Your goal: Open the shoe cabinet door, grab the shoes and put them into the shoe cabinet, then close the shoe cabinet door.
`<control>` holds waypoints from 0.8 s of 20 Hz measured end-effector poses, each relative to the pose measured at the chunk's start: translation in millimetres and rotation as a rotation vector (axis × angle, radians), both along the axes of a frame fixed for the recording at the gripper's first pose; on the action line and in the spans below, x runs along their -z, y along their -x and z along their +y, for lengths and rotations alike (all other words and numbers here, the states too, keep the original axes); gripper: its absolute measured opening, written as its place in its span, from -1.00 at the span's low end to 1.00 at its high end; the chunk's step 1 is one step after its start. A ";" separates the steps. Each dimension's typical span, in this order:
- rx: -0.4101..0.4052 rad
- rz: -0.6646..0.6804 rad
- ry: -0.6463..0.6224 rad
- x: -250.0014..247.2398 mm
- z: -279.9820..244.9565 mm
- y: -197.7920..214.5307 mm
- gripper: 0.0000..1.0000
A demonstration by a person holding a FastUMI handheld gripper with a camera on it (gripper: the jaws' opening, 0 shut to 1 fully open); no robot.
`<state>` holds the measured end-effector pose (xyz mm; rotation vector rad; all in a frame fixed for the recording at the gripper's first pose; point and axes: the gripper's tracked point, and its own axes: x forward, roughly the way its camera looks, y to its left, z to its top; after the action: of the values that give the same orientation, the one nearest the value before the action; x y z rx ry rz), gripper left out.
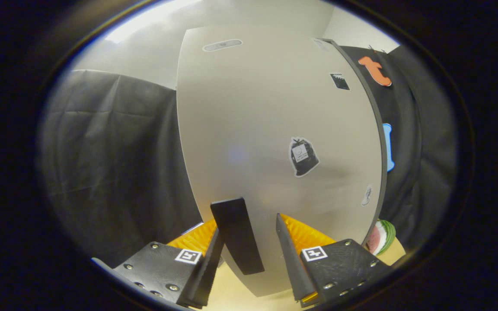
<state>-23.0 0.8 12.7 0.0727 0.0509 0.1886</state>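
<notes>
Between the fingers of the tongs (249, 242), and close ahead of them, a dark upright handle (237, 235) is seen on the pale shoe cabinet door (266, 129). The tongs are open: the handle lies nearer the left finger, and whether that finger touches it cannot be told; the right finger stands clear of it. The step in hand is judged to be working the door by its handle, though whether it is being opened or shut cannot be told. To do it well, the handle should be centred between the fingers before they are closed, and the pull should be kept along the door's swing so the grip is not twisted off. One handle and one door are counted. Four stickers are seen on the door beyond the fingers, the largest a dark bag-shaped sticker (303, 156). Just right of the door's edge, one watermelon slice (382, 236) lies on the pale worktop (231, 293).
</notes>
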 end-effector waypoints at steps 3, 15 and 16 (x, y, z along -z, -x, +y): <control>0.040 -0.018 0.014 -2.2 6.4 -12.8 0.39; 0.138 -0.041 0.015 -5.4 27.1 -54.8 0.39; 0.138 -0.042 0.010 -6.8 28.4 -58.1 0.39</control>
<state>35.1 29.3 19.5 0.0625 0.0049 0.0515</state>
